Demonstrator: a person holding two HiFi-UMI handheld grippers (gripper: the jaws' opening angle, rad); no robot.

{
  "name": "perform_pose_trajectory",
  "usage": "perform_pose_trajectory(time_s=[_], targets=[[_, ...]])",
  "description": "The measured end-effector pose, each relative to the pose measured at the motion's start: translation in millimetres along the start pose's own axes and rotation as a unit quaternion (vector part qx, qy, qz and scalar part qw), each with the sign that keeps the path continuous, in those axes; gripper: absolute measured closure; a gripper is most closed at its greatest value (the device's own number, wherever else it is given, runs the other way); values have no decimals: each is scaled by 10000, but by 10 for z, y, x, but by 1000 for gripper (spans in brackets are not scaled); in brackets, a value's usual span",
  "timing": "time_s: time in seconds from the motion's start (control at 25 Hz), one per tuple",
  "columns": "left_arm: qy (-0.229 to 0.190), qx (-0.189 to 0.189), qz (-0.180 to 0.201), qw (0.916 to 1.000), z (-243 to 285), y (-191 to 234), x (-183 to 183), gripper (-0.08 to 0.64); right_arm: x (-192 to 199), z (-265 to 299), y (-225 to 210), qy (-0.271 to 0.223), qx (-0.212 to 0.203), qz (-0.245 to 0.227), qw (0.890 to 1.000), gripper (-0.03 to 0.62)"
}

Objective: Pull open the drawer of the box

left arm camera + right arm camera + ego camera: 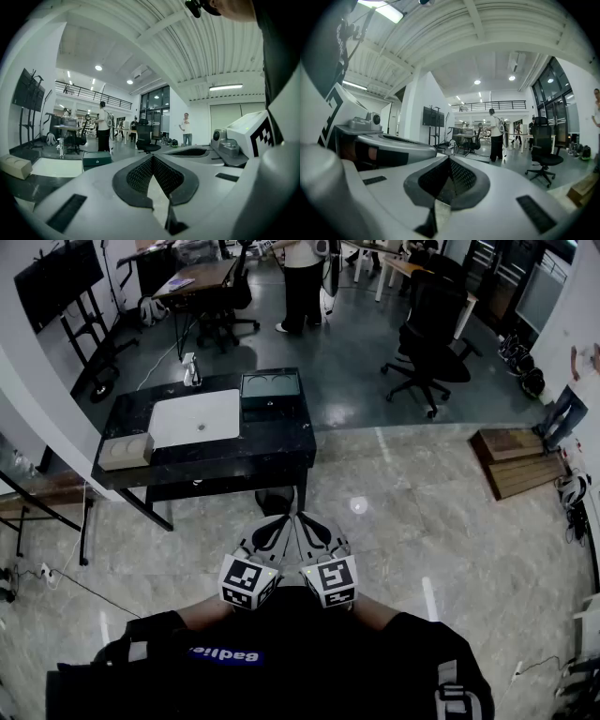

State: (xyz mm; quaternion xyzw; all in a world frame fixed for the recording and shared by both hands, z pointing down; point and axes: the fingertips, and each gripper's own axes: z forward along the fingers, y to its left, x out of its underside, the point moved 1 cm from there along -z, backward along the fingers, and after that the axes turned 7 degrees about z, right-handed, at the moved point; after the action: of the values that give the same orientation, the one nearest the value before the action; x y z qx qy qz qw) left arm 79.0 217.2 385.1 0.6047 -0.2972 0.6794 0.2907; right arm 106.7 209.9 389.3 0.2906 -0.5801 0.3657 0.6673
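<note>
A dark green box [270,390] sits at the back right of a black table [281,451]; it also shows in the left gripper view, far off [97,159]. Its drawer front cannot be made out from here. Both grippers are held close to the person's body, well short of the table and side by side. My left gripper [279,524] [152,157] is shut with nothing between its jaws. My right gripper [309,524] [449,159] is shut and empty too. Their tips nearly touch each other.
On the table lie a white mat [196,417] and a beige box [126,450] at the left front corner, with a small bottle [190,369] at the back. A black office chair [431,343], a standing person [302,282] and a wooden platform [516,460] are beyond.
</note>
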Motion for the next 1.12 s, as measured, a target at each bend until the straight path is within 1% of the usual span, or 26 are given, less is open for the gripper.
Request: perform_pose_trajectory(time_s=[0.16, 0.6, 0.76, 0.88, 1.12], targets=[[2, 2, 88, 10000, 64, 7, 20, 560, 16, 17, -64, 9, 7, 22, 10000, 592], [28, 6, 102, 9999, 258, -83, 9, 560, 28, -12, -266, 9, -12, 67, 10000, 592], [37, -28, 111, 9999, 326, -138, -3, 560, 34, -46, -349, 6, -41, 57, 10000, 592], [51, -70, 22, 10000, 373, -181, 2, 560, 45, -73, -407, 15, -80, 51, 10000, 592], [66, -202, 21, 9998, 486, -264, -21, 560, 90, -128, -566, 24, -223, 195, 9996, 592]])
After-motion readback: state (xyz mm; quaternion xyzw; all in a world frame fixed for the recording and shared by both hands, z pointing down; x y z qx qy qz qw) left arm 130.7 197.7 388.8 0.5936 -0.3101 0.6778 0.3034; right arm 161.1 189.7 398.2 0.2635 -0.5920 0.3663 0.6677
